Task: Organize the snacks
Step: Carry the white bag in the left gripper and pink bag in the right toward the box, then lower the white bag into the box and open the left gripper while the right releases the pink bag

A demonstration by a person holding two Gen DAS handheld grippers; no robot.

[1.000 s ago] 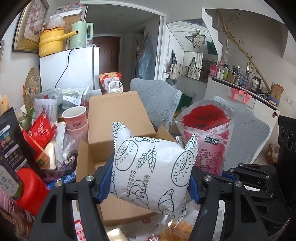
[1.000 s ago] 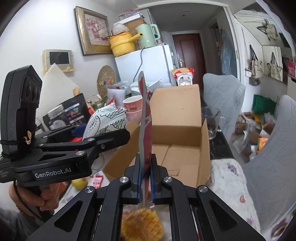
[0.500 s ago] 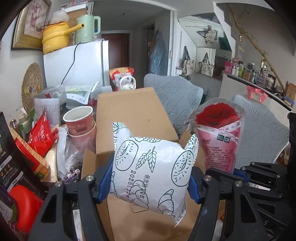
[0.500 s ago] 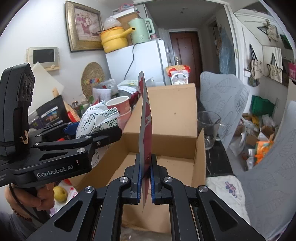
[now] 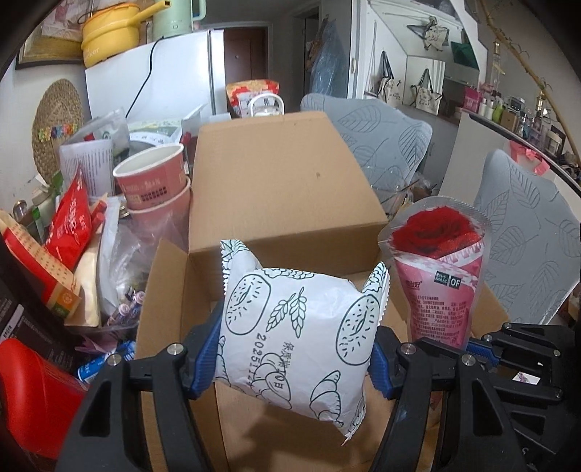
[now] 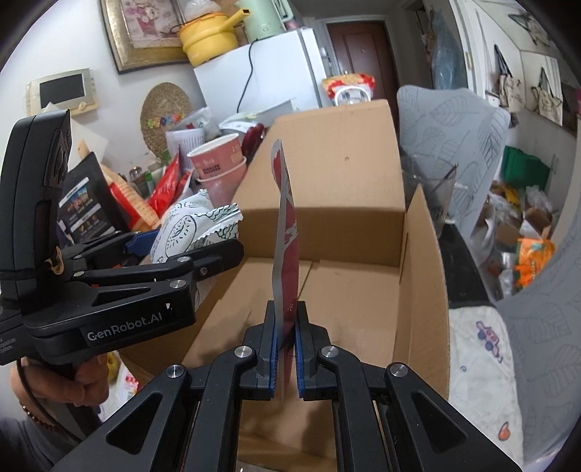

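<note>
Left gripper (image 5: 296,357) clamped the white printed bread bag (image 5: 297,348), right gripper (image 6: 285,357) the flat pink-red rose pouch (image 6: 287,254); we'd brought both down over the open cardboard box (image 6: 423,283), ready to drop.

Two snack packets (image 5: 297,334) (one per gripper), one cardboard box (image 5: 283,188), two stacked cups (image 5: 152,178).

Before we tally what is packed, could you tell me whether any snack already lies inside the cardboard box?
No, the cardboard box shows only bare floor in the right wrist view.

Lived-in home: white fridge (image 5: 159,80) topped by yellow enamel pot (image 5: 109,34), leaf-patterned grey chair covers (image 5: 385,134), brown front door (image 6: 357,54).
</note>
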